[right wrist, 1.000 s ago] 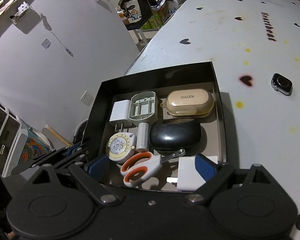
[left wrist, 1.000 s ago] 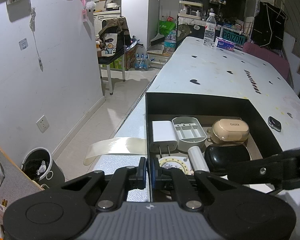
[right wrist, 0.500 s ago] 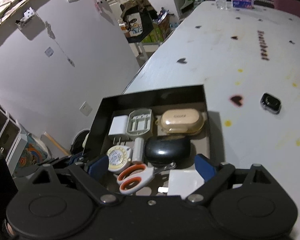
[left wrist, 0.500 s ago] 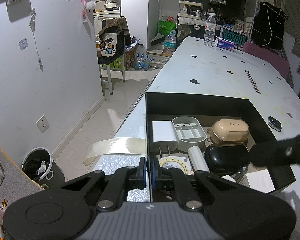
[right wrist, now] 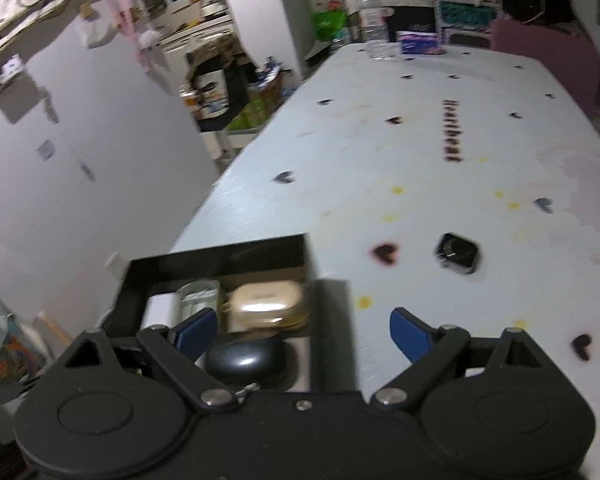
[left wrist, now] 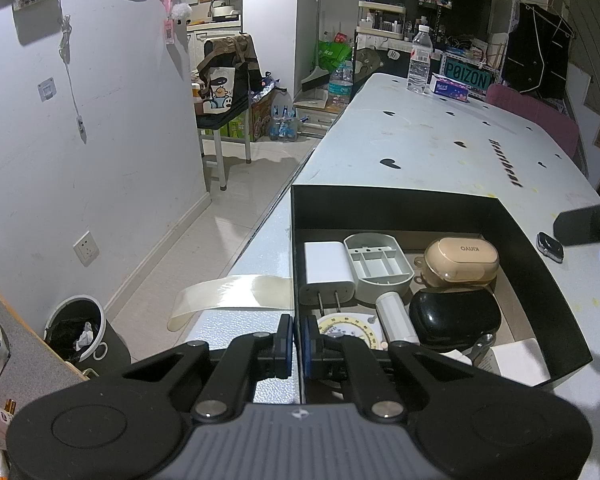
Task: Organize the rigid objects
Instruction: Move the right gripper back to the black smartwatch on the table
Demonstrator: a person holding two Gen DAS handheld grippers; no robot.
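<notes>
A black open box (left wrist: 396, 204) sits at the table's near left edge. Inside lie a white charger (left wrist: 328, 268), a grey tray (left wrist: 380, 266), a beige earbud case (left wrist: 462, 260), a glossy black case (left wrist: 454, 316) and other small items. My left gripper (left wrist: 298, 344) is shut on the box's left wall. My right gripper (right wrist: 304, 332) stands open and empty over the box's right wall (right wrist: 310, 264); one of its fingers (left wrist: 588, 226) shows at the right of the left wrist view. A small black watch-like piece (right wrist: 458, 258) lies on the table right of the box.
The long white table (right wrist: 380, 160) with heart prints stretches away; a water bottle (left wrist: 419, 60) and tissue pack (left wrist: 450, 90) stand at its far end. A strip of tape (left wrist: 228, 292) hangs off the table's left edge. A bin (left wrist: 80, 332) stands on the floor below.
My right gripper has risen out of the box and swung right, toward the small black piece. The left gripper and the box have not moved.
</notes>
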